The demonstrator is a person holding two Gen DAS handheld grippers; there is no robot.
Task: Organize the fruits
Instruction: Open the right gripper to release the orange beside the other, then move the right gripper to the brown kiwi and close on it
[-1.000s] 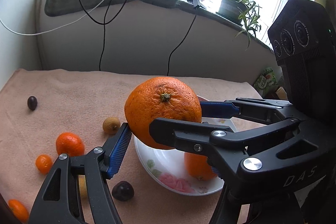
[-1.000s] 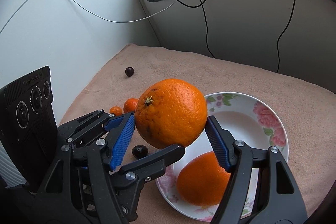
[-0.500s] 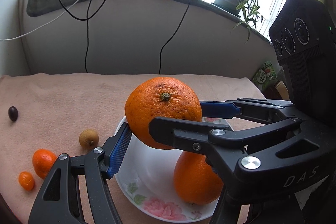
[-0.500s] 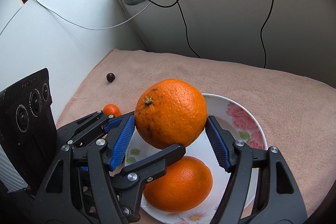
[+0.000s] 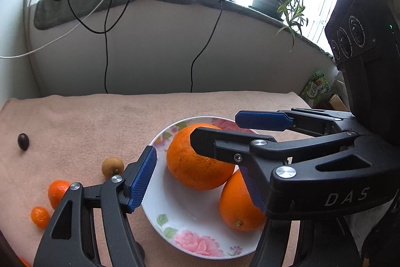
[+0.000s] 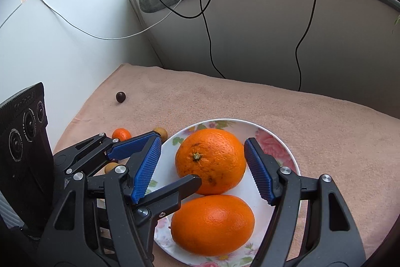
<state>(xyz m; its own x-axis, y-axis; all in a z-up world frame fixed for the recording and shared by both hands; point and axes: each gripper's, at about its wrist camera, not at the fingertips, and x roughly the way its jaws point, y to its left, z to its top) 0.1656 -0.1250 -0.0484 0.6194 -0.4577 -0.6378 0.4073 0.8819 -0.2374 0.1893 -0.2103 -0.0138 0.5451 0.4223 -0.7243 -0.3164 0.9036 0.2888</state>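
Observation:
A large round orange (image 5: 200, 157) (image 6: 212, 159) lies in the white flowered plate (image 5: 175, 217) (image 6: 275, 142), against a second, oval orange (image 5: 240, 204) (image 6: 212, 224). My left gripper (image 5: 197, 182) (image 6: 178, 157) and right gripper (image 6: 202, 167) (image 5: 215, 128) cross over the plate and straddle the round orange. Both are open, with a gap showing between the blue pads (image 6: 147, 167) and the peel. The right gripper's finger hides the left gripper's right pad in the left wrist view.
On the pink cloth left of the plate lie a brown longan (image 5: 112, 166), a mandarin (image 5: 58, 192), a kumquat (image 5: 39, 217) and, farther off, a dark grape (image 5: 23, 141). A wall with hanging cables stands behind, and a white panel (image 6: 62, 41) closes the left side.
The round orange was gripped between both grippers above the plate. It now rests in the plate beside the oval orange, and the pads stand clear of it.

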